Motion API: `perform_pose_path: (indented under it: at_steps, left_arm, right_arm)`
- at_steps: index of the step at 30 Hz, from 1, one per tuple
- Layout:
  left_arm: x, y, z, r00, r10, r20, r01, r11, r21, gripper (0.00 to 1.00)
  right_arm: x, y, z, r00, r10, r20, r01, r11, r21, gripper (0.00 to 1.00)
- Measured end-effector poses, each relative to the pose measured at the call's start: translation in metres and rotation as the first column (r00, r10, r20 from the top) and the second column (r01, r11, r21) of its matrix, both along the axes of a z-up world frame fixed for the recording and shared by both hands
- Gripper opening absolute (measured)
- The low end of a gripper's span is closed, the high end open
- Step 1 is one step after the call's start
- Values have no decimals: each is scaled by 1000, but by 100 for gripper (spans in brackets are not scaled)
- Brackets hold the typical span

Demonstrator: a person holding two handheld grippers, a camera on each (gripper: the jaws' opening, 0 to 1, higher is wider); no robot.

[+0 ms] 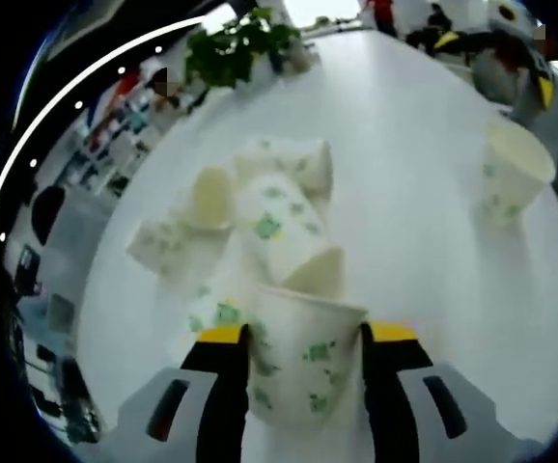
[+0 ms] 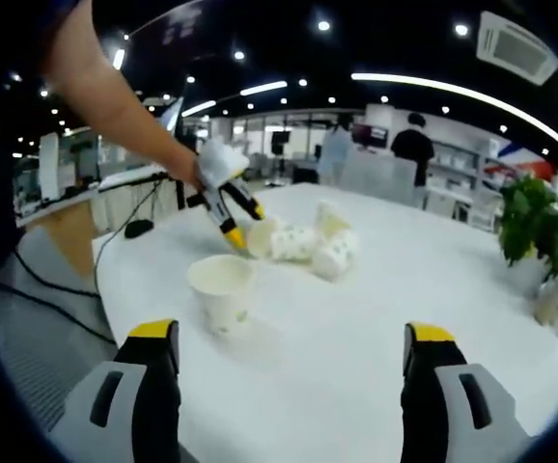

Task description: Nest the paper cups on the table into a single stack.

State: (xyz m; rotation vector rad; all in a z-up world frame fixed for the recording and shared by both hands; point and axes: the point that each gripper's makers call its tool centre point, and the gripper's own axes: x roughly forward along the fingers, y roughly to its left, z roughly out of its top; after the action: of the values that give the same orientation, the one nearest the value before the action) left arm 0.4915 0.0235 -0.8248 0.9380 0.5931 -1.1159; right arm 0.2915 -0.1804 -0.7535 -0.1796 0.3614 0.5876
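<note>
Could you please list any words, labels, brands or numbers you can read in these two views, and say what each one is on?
No text can be read in either view.
Paper cups: green printed marks, too blurred to tell whether they hold any lettering.
Cup between the left gripper's jaws: the same green marks, unreadable.
Upright cup on the white table: no lettering can be made out.

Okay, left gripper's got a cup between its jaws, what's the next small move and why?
Probably lift the held cup clear of the pile of tipped cups and carry it toward the upright cup that stands apart on the table, open end up and ready to nest. The left gripper is shut on the held cup; the right gripper is open and holds nothing.
</note>
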Motion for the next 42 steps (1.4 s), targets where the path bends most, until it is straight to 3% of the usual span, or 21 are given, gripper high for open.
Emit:
perform_pose_path:
  at_steps: [6,12,22,30,42]
  left_arm:
    - [-1,0,2,1000,9,-5,-9,1000,-11,41]
    - [-2,1,3,998,46,-48,-48,998,-34,42]
    - [-3,-3,5,998,52,-44,-53,998,-39,39]
    - [-2,8,10,996,73,-55,-75,996,-49,39]
    - [-4,13,27,987,134,-86,-146,977,-154,38]
  right_arm:
    - [0,0,-1,1000,0,-2,0,1000,-1,94]
    - [0,0,-1,1000,4,-2,-4,1000,-4,93]
    - [0,-1,-1,1000,-1,-1,1,1000,-9,93]
    - [1,0,0,1000,1,3,-1,1000,-10,92]
    - [0,0,-1,1000,10,5,-9,1000,-20,92]
